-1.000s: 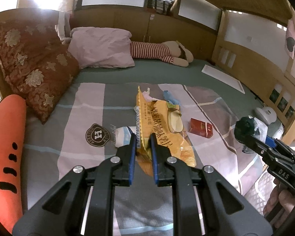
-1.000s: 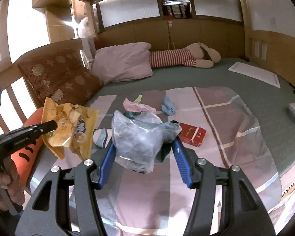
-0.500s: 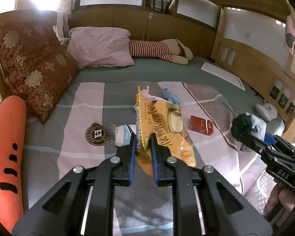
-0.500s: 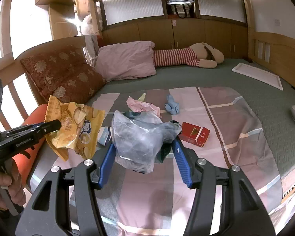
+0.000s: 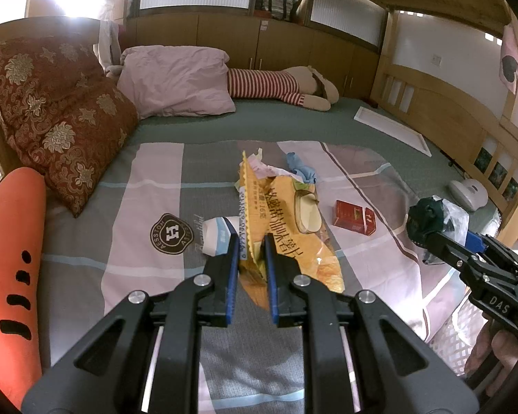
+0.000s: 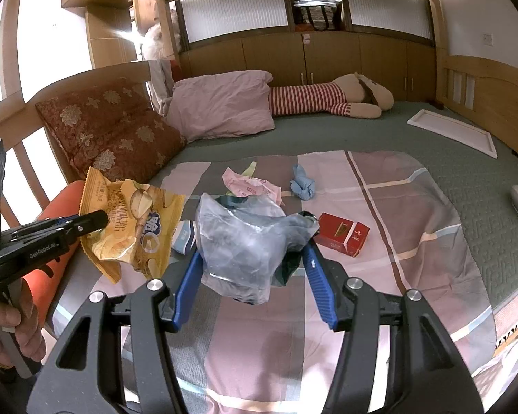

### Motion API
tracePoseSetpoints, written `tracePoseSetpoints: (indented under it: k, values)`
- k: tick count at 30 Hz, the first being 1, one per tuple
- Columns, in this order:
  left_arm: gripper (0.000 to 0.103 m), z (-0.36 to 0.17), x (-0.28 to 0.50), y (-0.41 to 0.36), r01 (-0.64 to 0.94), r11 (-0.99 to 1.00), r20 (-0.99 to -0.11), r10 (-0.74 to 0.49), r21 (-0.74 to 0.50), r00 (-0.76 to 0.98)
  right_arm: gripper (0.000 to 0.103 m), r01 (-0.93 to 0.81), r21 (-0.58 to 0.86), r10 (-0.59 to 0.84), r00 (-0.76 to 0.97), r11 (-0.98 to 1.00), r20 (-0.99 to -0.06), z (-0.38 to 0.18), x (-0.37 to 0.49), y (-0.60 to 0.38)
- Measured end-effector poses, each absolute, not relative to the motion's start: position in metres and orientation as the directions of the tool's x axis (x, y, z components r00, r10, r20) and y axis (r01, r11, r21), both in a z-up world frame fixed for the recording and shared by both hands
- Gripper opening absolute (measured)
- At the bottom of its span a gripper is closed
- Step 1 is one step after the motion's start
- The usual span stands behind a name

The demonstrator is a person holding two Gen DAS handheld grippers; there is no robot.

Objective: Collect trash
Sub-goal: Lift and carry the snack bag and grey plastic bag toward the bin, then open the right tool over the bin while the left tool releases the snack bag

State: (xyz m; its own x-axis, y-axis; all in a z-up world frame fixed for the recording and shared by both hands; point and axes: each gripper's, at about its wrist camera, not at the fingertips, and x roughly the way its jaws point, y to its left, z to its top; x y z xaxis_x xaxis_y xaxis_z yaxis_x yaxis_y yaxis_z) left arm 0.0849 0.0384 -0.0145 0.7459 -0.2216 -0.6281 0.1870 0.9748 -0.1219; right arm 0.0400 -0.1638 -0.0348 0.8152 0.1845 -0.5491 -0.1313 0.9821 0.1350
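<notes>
1. Your left gripper (image 5: 251, 241) remained closed on the yellow snack bag (image 5: 286, 220), its jaws nearly together and pinching the bag's lower edge. The grip matched that of one second earlier.
2. Your right gripper (image 6: 253, 252) remained clamped on the crumpled plastic bag (image 6: 248, 238), its jaws held partly apart by the bulk of the bag. No change of hold was visible.
3. You held both pieces of trash in the air above the striped blanket (image 6: 414, 214), the snack bag (image 6: 131, 227) to the left of the plastic bag.
4. Across the last second the bed scene sat slightly higher in the right wrist view and the snack bag drifted a little toward the plastic bag; the left wrist view shifted only slightly.
5. The uncollected trash lay unmoved on the blanket: the red carton (image 6: 342, 234), the pink wrapper (image 6: 248, 186), the blue crumpled item (image 6: 302, 183) and the white-and-blue packet (image 5: 217, 234).
</notes>
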Motion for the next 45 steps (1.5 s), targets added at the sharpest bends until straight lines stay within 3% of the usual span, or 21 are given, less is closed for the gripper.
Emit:
tracePoseSetpoints:
  k: [6, 11, 17, 20, 22, 24, 27, 31, 32, 33, 34, 35, 39, 45]
  values:
    - [0.015, -0.019, 0.087, 0.037, 0.199, 0.972, -0.632, -0.234, -0.126, 0.739, 0.057, -0.075, 0.184, 0.159, 0.851, 0.980, -0.501, -0.020, 0.022, -0.194]
    - [0.015, -0.019, 0.082, 0.028, 0.249, 0.960, -0.621, -0.273, -0.128, 0.735, 0.058, 0.104, 0.174, -0.018, 0.899, 0.979, -0.437, -0.007, -0.057, -0.272]
    - [0.015, -0.018, 0.067, -0.009, 0.387, 0.907, -0.615, -0.402, -0.166, 0.678, 0.061, 0.382, 0.134, -0.256, 0.803, 0.914, -0.539, -0.048, -0.152, -0.373]
    - [0.015, -0.011, 0.055, -0.051, 0.485, 0.856, -0.616, -0.482, -0.180, 0.622, 0.078, 0.452, 0.164, -0.258, 0.729, 0.877, -0.634, -0.089, -0.180, -0.415]
    - [0.015, -0.005, 0.041, -0.087, 0.565, 0.802, -0.620, -0.547, -0.194, 0.562, 0.081, 0.512, 0.237, -0.237, 0.696, 0.826, -0.678, -0.107, -0.197, -0.439]
    - [0.015, 0.002, 0.024, -0.129, 0.643, 0.734, -0.622, -0.613, -0.220, 0.487, 0.081, 0.545, 0.362, -0.236, 0.744, 0.756, -0.625, -0.099, -0.227, -0.458]
    - [0.015, 0.015, -0.007, -0.201, 0.750, 0.626, -0.618, -0.681, -0.214, 0.392, 0.089, 0.578, 0.396, -0.365, 0.789, 0.713, -0.495, -0.060, -0.266, -0.466]
    - [0.016, 0.022, -0.048, -0.289, 0.842, 0.461, -0.628, -0.751, -0.279, 0.203, 0.092, 0.538, 0.426, -0.401, 0.837, 0.728, -0.372, -0.012, -0.291, -0.462]
    - [0.025, 0.021, -0.056, -0.308, 0.853, 0.446, -0.638, -0.747, -0.272, 0.187, 0.093, 0.523, 0.416, -0.405, 0.848, 0.744, -0.342, -0.001, -0.295, -0.457]
    - [0.040, 0.019, -0.060, -0.321, 0.857, 0.442, -0.650, -0.738, -0.263, 0.181, 0.093, 0.510, 0.405, -0.404, 0.856, 0.759, -0.321, 0.007, -0.297, -0.451]
    - [0.084, 0.015, -0.063, -0.334, 0.857, 0.452, -0.669, -0.720, -0.247, 0.187, 0.094, 0.500, 0.397, -0.400, 0.862, 0.770, -0.310, 0.011, -0.298, -0.447]
    - [0.097, 0.013, -0.064, -0.339, 0.848, 0.485, -0.676, -0.700, -0.215, 0.229, 0.094, 0.486, 0.385, -0.391, 0.870, 0.785, -0.301, 0.016, -0.295, -0.440]
    - [0.097, 0.009, -0.051, -0.312, 0.799, 0.585, -0.670, -0.650, -0.138, 0.360, 0.094, 0.442, 0.340, -0.335, 0.883, 0.830, -0.329, 0.013, -0.274, -0.422]
    - [0.099, 0.003, 0.001, -0.186, 0.640, 0.766, -0.676, -0.499, -0.051, 0.543, 0.094, 0.340, 0.254, -0.213, 0.882, 0.905, -0.421, 0.002, -0.193, -0.369]
